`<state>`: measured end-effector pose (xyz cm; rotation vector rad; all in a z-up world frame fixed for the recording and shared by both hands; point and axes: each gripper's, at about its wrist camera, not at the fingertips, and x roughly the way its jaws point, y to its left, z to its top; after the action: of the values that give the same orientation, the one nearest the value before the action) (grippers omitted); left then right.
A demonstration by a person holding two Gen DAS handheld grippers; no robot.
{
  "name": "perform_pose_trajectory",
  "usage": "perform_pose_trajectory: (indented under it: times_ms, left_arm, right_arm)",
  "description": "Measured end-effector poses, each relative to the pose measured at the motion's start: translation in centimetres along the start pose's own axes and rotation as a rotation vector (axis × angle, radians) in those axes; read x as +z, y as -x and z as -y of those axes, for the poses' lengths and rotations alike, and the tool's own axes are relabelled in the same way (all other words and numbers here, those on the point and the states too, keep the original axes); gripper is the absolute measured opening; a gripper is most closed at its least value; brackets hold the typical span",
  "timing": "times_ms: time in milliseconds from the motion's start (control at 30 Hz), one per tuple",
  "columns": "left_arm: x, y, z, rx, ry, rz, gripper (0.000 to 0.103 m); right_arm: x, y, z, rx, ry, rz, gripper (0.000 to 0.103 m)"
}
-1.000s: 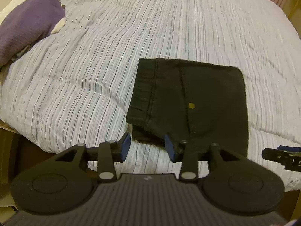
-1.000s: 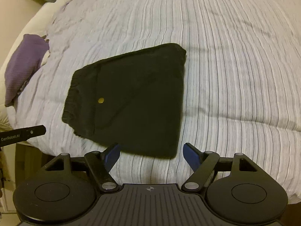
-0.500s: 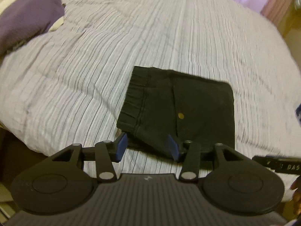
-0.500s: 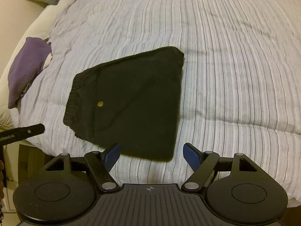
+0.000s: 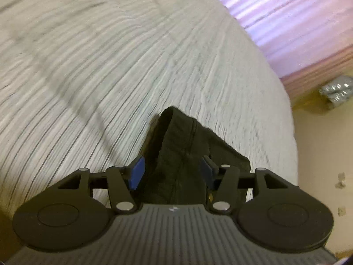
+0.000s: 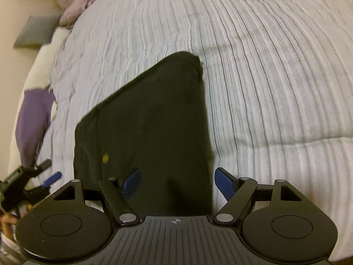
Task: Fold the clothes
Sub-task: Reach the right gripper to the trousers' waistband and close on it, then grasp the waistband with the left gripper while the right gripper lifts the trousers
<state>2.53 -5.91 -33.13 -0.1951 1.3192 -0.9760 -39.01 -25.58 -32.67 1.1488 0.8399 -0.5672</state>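
Note:
A black folded garment [image 6: 154, 121] with a small yellow button [image 6: 105, 158] lies on the striped duvet [image 6: 264, 77] near the bed's front edge. My right gripper [image 6: 178, 182] is open, and its fingers straddle the garment's near right part. In the left wrist view the garment [image 5: 183, 150] reaches in between the blue pads [image 5: 136, 172], its seamed edge pointing away over the duvet [image 5: 110, 66]. My left gripper [image 5: 172, 171] is open around that edge. The left gripper [image 6: 28, 181] also shows blurred at the right view's left edge, beside the garment.
A purple cloth [image 6: 33, 121] lies at the bed's left side, with a grey pillow [image 6: 35, 31] and a mauve pillow [image 6: 77, 2] beyond. A curtain [image 5: 286, 22] and a silvery bundle [image 5: 337, 90] stand past the bed's far right. A hand [image 6: 6, 220] holds the left gripper.
Both grippers moved in on the garment, which now sits between each pair of fingers. The left gripper swung right and its fingers spread wider.

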Motion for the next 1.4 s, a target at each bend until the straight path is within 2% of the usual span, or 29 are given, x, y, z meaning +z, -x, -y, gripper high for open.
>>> perform_pose_trajectory:
  times_ms: [133,200,433,700,800,967,1000,1033,1067,1133,1233,1400]
  left_arm:
    - [1.5,-3.9,-1.8,-0.085,-0.004,-0.058,0.056]
    - [1.7,-5.3,-2.9,-0.099,-0.003,-0.080,0.063]
    - [1.0,-8.8,-6.0,-0.239,0.110,-0.186,0.070]
    - [1.5,-11.8,-5.4,-0.271,0.078,-0.256,0.076]
    - [1.4,-12.1,-5.3,-0.272,0.070,-0.257,0.073]
    - [1.4,-11.9,-4.9,-0.264,0.053,-0.264,0.057]
    - [1.4,-11.9,-4.7,-0.261,0.048,-0.268,0.054]
    - [1.5,-11.8,-4.5,-0.259,0.043,-0.272,0.053]
    - [1.6,-11.8,-4.3,-0.256,0.037,-0.277,0.050]
    - [1.8,-11.5,-3.6,-0.256,0.028,-0.286,0.047]
    - [2.2,-11.1,-2.3,-0.264,0.015,-0.301,0.044]
    - [3.0,-10.6,0.5,-0.281,-0.023,-0.329,0.043]
  right_arm:
    - [1.3,-1.6,1.1,0.038,-0.047,0.048,0.077]
    - [1.8,-2.3,1.6,0.058,-0.060,0.072,0.077]
    - [2.4,-4.3,3.1,0.136,-0.122,0.087,0.077]
    - [2.9,-6.5,4.0,0.185,-0.147,0.081,0.077]
    - [3.2,-7.5,4.4,0.211,-0.145,0.069,0.077]
    - [4.0,-8.8,4.2,0.270,-0.171,0.042,0.077]
    - [4.1,-8.9,3.7,0.258,-0.147,0.030,0.069]
    - [4.3,-8.9,3.3,0.232,-0.123,0.020,0.056]
    - [4.3,-8.8,3.2,0.224,-0.130,0.022,0.051]
    - [4.1,-8.2,3.5,0.230,-0.171,0.029,0.036]
    - [3.7,-6.7,2.7,0.225,-0.181,0.048,0.029]
    - [3.5,-3.9,2.4,0.249,-0.225,0.096,0.026]
